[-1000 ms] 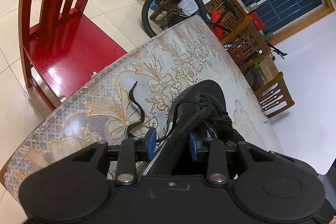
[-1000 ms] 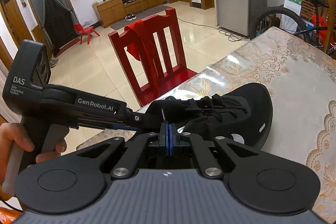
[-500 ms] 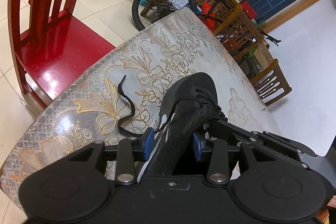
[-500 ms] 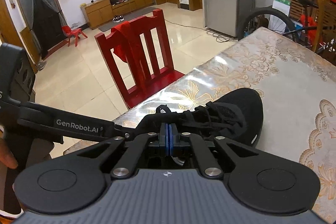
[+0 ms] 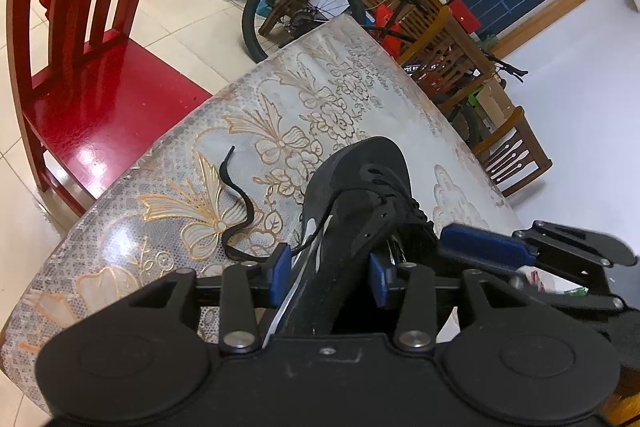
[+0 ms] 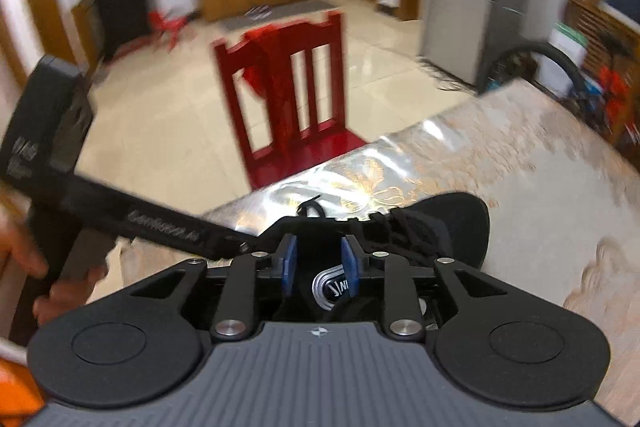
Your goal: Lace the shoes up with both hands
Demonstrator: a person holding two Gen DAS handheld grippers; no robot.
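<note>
A black shoe (image 5: 360,195) lies tilted on the floral tablecloth (image 5: 320,91), toe pointing away. My left gripper (image 5: 329,277) has the shoe's heel side between its blue pads; the pads touch it while the jaws are opening slowly. A loose black lace end (image 5: 240,195) curls on the cloth left of the shoe. My right gripper (image 6: 320,263) hovers over the shoe's mouth (image 6: 440,227), its jaws opening, with only the tongue label (image 6: 336,287) below the gap. One of its fingers (image 5: 484,247) shows at the right of the left wrist view.
A red chair (image 5: 100,99) stands at the table's near-left corner, close to the table edge (image 5: 132,175). A bicycle wheel (image 5: 300,7) and wooden chairs (image 5: 512,155) crowd the far side. A person's hand (image 6: 24,259) holds the left tool's handle (image 6: 52,131).
The right gripper's pads were pressed together and have sprung apart. The left gripper's gap around the shoe has widened a little. Both views have rolled slightly.
</note>
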